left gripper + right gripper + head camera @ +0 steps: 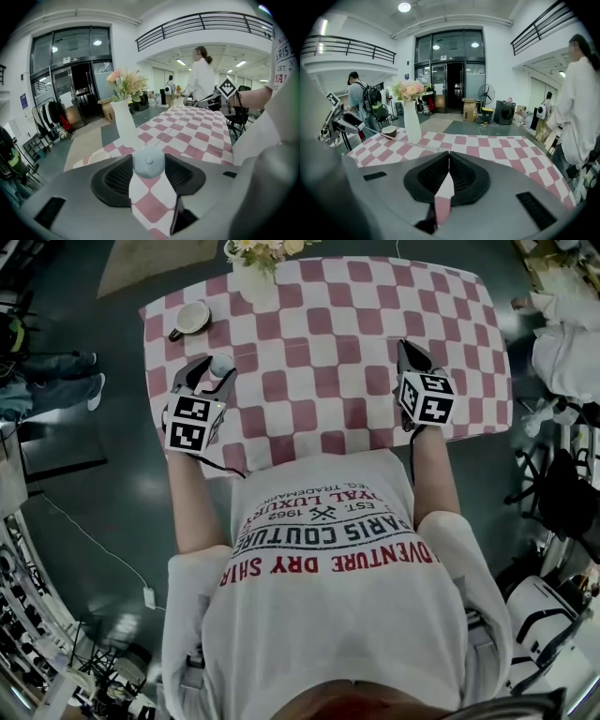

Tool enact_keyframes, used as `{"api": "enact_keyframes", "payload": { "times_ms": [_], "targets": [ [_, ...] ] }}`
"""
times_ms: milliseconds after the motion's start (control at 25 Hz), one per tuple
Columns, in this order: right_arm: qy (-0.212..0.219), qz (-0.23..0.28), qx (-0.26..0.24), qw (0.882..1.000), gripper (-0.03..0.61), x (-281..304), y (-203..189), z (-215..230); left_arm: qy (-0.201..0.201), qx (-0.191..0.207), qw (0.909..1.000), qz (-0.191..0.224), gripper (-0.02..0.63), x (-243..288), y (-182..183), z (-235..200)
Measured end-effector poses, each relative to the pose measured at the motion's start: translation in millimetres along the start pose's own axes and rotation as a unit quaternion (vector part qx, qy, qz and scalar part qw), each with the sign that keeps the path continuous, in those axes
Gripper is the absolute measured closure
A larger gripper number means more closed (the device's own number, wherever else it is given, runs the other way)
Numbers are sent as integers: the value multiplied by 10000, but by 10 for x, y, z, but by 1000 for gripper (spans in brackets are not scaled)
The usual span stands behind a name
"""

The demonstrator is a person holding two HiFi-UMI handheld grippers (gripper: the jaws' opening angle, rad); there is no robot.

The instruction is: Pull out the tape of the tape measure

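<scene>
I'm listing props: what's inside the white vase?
Pale flowers rise from the white vase; its opaque wall hides their stems and any water.

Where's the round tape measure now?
The tape measure is gripped in the left gripper's jaws, over the checked table's left side near the cup.

t-shirt (328, 634), print reads upside down in head view: "paris coutu…", "…venture dry shir…" in red, "est.", "1962", "reg. trademark", "…yal luxur…". left gripper view, same shirt's sleeve (283, 51): "aris", "est." partly cut off.
</scene>
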State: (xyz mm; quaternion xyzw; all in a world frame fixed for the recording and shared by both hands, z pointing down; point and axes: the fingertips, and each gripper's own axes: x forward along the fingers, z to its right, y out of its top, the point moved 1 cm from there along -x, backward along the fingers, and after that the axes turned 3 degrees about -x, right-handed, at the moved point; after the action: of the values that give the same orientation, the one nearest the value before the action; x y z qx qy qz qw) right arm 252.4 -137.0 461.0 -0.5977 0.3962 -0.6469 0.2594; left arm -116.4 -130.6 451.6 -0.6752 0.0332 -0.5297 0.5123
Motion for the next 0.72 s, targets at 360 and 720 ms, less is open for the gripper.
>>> {"api": "enact_keyframes", "payload": {
  "times_ms": [360,720],
  "targets": [
    [-491,-58,309,9983,548,-43,-52,375,151,-149,9997,-116,383,35,2,-85],
    [-10,-118,277,9995,546,26,-113,159,-132,-67,9996,-259,383,164,-87,111]
  ]
}}
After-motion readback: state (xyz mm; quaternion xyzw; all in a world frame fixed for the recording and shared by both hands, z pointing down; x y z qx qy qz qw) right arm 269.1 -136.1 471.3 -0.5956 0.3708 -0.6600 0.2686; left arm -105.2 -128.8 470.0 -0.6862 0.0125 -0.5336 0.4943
